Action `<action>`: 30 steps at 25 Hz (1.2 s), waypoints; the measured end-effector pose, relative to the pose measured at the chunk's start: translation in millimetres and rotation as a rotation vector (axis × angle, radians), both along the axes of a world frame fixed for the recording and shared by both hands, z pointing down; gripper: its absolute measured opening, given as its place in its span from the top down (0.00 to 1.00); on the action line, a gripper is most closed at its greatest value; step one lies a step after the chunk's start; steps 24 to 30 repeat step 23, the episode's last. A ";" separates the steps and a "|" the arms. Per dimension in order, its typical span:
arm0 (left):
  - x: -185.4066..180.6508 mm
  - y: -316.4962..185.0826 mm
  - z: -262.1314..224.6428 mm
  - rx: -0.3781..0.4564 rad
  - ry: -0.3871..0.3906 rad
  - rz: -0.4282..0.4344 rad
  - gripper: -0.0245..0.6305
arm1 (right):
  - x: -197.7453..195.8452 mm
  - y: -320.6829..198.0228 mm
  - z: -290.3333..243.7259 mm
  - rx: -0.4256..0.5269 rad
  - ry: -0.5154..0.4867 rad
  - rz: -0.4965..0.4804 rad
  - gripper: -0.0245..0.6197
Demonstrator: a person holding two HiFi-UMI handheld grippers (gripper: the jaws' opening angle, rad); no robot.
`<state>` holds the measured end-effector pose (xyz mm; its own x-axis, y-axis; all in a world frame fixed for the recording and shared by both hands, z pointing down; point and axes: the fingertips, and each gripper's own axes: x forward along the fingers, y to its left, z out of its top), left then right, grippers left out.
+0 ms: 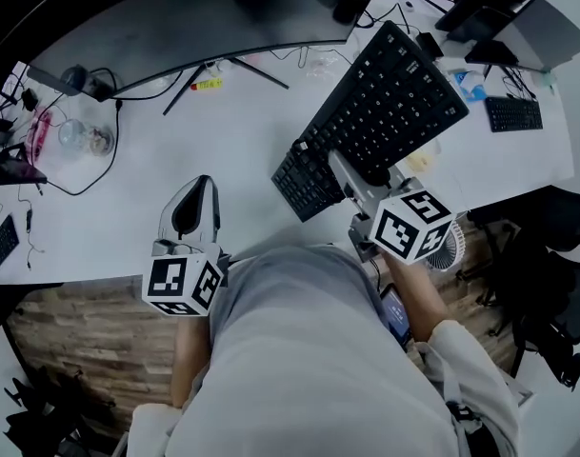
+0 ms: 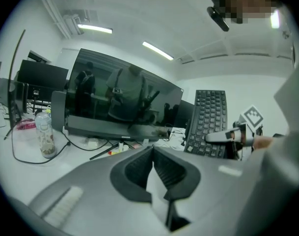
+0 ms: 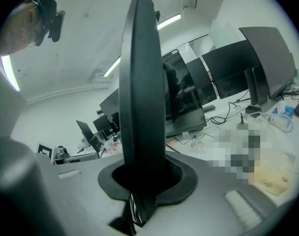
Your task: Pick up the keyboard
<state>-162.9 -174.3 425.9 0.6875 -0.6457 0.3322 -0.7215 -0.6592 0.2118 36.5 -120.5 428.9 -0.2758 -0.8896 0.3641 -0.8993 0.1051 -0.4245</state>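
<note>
The black keyboard [image 1: 377, 110] is off the white desk [image 1: 223, 150], tilted up with its far end high. My right gripper [image 1: 362, 173] is shut on its near edge. In the right gripper view the keyboard [image 3: 142, 97] stands edge-on between the jaws of that gripper [image 3: 143, 178]. My left gripper [image 1: 196, 203] hovers over the desk's front edge, well to the left of the keyboard, shut with nothing in it. In the left gripper view its pads meet at the tips [image 2: 152, 151], and the keyboard [image 2: 209, 122] shows at the right with the right gripper [image 2: 229, 136] on it.
A wide curved monitor [image 1: 175, 22] stands at the back on a thin-legged stand. A plastic bottle [image 1: 85, 138] and cables lie at the left. A second keyboard [image 1: 513, 114] and more monitors [image 1: 490, 3] sit at the far right. A small white fan [image 1: 451, 248] is at the desk's front edge.
</note>
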 end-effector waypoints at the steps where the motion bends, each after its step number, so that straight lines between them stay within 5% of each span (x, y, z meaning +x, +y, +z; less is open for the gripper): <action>1: -1.5 0.3 -0.7 0.002 -0.001 -0.007 0.96 | -0.7 0.7 -0.2 0.002 0.012 0.000 0.86; 30: -33.0 -13.5 8.7 -0.024 -0.037 -0.132 0.96 | -1.7 5.7 5.0 -0.040 0.061 0.006 0.86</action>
